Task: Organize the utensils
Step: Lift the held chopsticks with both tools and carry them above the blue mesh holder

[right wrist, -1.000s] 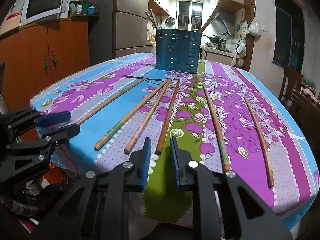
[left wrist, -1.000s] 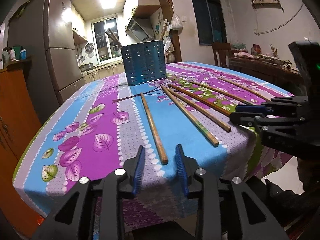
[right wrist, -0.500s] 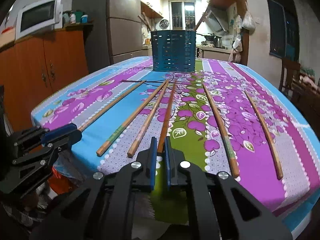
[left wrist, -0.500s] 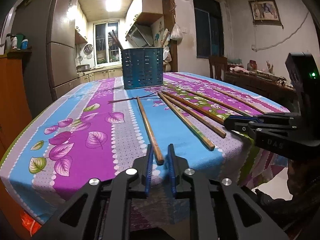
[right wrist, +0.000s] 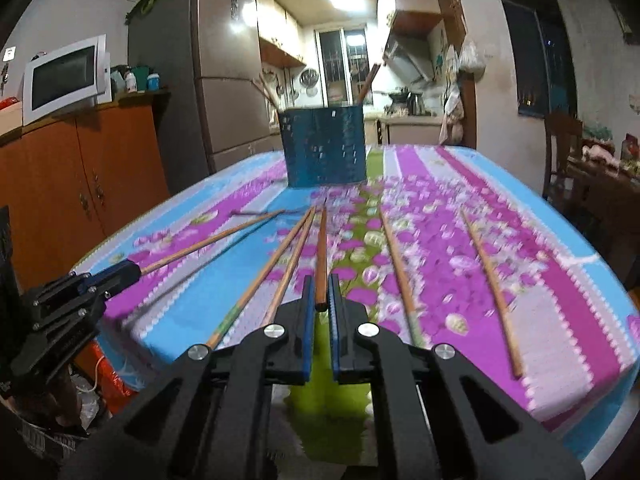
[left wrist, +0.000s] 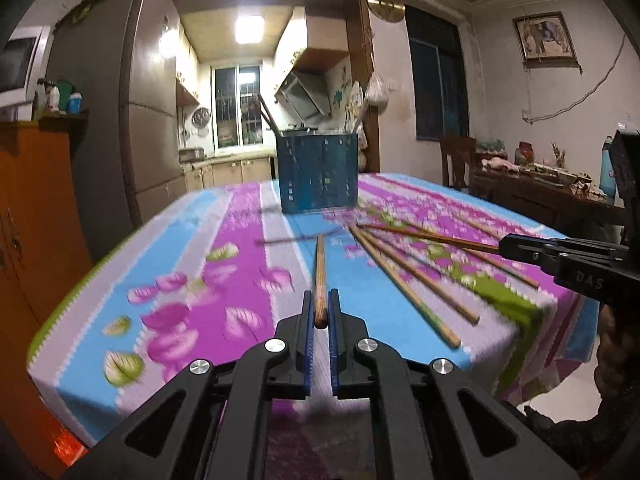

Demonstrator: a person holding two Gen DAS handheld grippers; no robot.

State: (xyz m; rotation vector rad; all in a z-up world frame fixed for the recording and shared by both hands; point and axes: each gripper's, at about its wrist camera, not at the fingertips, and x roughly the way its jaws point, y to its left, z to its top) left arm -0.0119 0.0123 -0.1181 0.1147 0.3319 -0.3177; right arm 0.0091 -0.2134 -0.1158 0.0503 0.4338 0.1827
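Note:
Several wooden chopsticks lie on the flowered tablecloth (left wrist: pixel 192 280) in front of a blue perforated utensil holder (left wrist: pixel 318 174) (right wrist: pixel 325 144) with a few chopsticks standing in it. My left gripper (left wrist: pixel 319 314) is shut on the near end of one chopstick (left wrist: pixel 319 268), lifted off the cloth and pointing at the holder. My right gripper (right wrist: pixel 321 296) is shut on the near end of another chopstick (right wrist: pixel 321 252), also raised. In the left wrist view the right gripper (left wrist: pixel 508 246) shows at the right edge; in the right wrist view the left gripper (right wrist: pixel 128 270) shows at the left.
Two chopsticks (right wrist: pixel 276 268) lie just left of the right gripper, two more (right wrist: pixel 400 276) to its right. An orange cabinet (right wrist: pixel 80 168) with a microwave (right wrist: pixel 64 78) stands left of the table, a fridge (right wrist: pixel 224 80) behind. A wooden chair (left wrist: pixel 456 156) and side table (left wrist: pixel 540 192) stand right.
Both grippers have closed, each on the near end of a chopstick, and have risen, lifting those ends off the cloth. The views now look more level across the table.

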